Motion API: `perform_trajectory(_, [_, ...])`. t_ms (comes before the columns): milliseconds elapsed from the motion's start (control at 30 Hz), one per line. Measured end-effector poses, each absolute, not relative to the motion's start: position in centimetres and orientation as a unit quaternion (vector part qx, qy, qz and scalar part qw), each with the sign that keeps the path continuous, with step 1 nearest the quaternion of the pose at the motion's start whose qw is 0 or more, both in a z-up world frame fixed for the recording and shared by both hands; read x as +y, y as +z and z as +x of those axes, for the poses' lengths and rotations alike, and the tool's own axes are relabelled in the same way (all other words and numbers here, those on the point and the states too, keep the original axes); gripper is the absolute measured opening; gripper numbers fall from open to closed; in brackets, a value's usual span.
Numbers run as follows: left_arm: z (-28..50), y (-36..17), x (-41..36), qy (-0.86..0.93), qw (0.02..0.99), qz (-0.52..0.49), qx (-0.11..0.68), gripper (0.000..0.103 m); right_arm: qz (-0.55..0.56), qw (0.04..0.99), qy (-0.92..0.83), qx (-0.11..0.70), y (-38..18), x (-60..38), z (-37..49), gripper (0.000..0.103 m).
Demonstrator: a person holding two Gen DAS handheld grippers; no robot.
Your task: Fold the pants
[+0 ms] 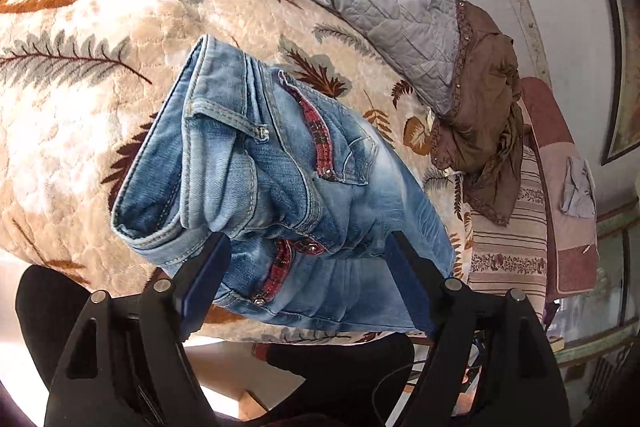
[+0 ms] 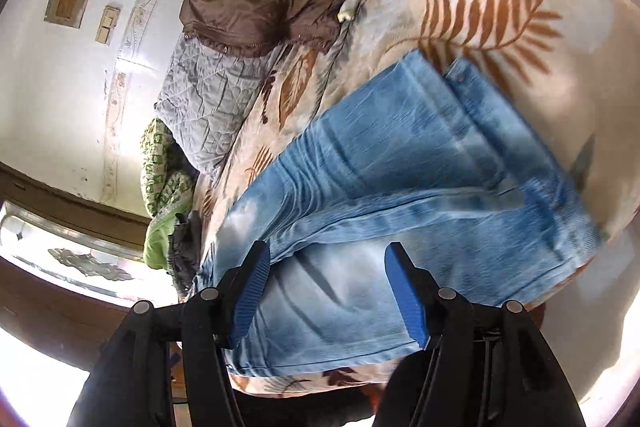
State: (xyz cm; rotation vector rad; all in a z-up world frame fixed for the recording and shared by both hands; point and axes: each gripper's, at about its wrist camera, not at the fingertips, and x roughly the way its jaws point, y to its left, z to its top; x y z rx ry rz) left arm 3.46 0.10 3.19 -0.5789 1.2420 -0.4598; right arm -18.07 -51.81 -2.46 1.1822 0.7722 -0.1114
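Jeans (image 1: 288, 187) lie on the leaf-print blanket (image 1: 80, 131) between my two grippers, left gripper (image 1: 308, 247) and right gripper (image 2: 326, 259) both spread apart, gripping nothing. I see a grey pillow (image 1: 400, 7) and brown garment (image 1: 484, 115) beyond

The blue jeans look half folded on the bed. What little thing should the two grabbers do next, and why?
Probably close the right gripper on the leg fabric lying between its open fingers, to carry the legs toward the waist. The jeans lie on the leaf-patterned blanket with the legs stretched out long in the right wrist view. The left gripper is open too, at the waistband end, gripping nothing.
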Motion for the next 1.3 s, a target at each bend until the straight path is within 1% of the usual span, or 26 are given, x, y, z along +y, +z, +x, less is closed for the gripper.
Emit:
perform_trajectory(267, [6.3,-0.7,-1.8,-0.17,0.713,-0.279,0.621,0.078,0.626,0.687,-0.042,0.367,-6.4,-50.4,-12.7,0.065])
perform_trajectory(300, [6.8,-0.9,-2.1,-0.17,0.715,-0.271,0.622,0.067,0.631,0.684,-0.038,0.365,-6.7,-50.3,-12.2,0.064])
perform_trajectory(333, [7.4,-0.9,-2.4,-0.163,0.72,-0.256,0.624,0.035,0.633,0.683,-0.034,0.364,-6.8,-50.3,-11.6,0.061])
perform_trajectory(367, [7.9,-0.9,-2.7,-0.164,0.721,-0.246,0.627,0.025,0.632,0.684,-0.032,0.364,-6.8,-50.2,-11.2,0.044])
perform_trajectory(433, [8.3,-0.1,-2.6,-0.161,0.729,-0.244,0.619,0.021,0.61,0.706,-0.02,0.36,-5.6,-50.2,-10.4,0.003])
perform_trajectory(533, [6.5,3.3,-1.9,-0.192,0.754,-0.237,0.582,0.02,0.563,0.762,-0.003,0.32,-1.0,-50.1,-11.4,0.003])
perform_trajectory(633, [3.7,4.1,-0.4,-0.22,0.76,-0.229,0.568,0.021,0.515,0.798,0.016,0.314,2.0,-49.1,-14.2,0.003])
perform_trajectory(733, [1.8,0.9,0.4,-0.213,0.742,-0.217,0.598,0.021,0.485,0.794,0.0,0.366,0.4,-47.9,-17.1,0.003])
perform_trajectory(833, [1.2,-3.1,0.5,-0.184,0.715,-0.217,0.638,0.021,0.479,0.765,-0.03,0.43,-3.9,-46.9,-18.6,0.003])
perform_trajectory(900, [0.8,-3.5,1.0,-0.184,0.716,-0.223,0.636,0.021,0.477,0.753,-0.045,0.45,-5.5,-46.1,-19.0,0.003])
perform_trajectory(967, [0.5,-3.0,1.3,-0.195,0.719,-0.226,0.628,0.021,0.47,0.759,-0.049,0.449,-5.5,-45.7,-19.3,0.003])
perform_trajectory(1000, [0.4,-2.7,1.4,-0.198,0.721,-0.222,0.626,0.022,0.467,0.762,-0.051,0.445,-5.3,-45.7,-19.4,0.004])
perform_trajectory(1033, [0.3,-2.4,1.5,-0.202,0.722,-0.218,0.625,0.023,0.469,0.763,-0.052,0.441,-5.1,-45.9,-19.4,0.009])
perform_trajectory(1100, [-0.2,-1.6,1.6,-0.215,0.725,-0.21,0.62,0.024,0.473,0.76,-0.063,0.442,-4.8,-46.3,-19.8,0.013])
perform_trajectory(1167, [-1.2,-0.4,1.8,-0.241,0.729,-0.195,0.611,0.024,0.475,0.756,-0.069,0.446,-4.4,-47.0,-21.0,0.02])
perform_trajectory(1200, [-1.9,0.3,2.3,-0.256,0.732,-0.19,0.602,0.026,0.478,0.756,-0.075,0.44,-4.2,-47.6,-21.9,0.023])
perform_trajectory(1233, [-2.6,1.0,2.9,-0.27,0.736,-0.188,0.592,0.031,0.486,0.755,-0.084,0.431,-3.9,-48.4,-23.0,0.031])
perform_trajectory(1267, [-3.0,1.7,3.6,-0.275,0.743,-0.187,0.58,0.035,0.496,0.753,-0.101,0.42,-3.6,-49.4,-24.4,0.034])
perform_trajectory(1300, [-3.2,2.4,4.3,-0.273,0.755,-0.187,0.567,0.046,0.506,0.751,-0.124,0.405,-3.3,-50.6,-25.8,0.034])
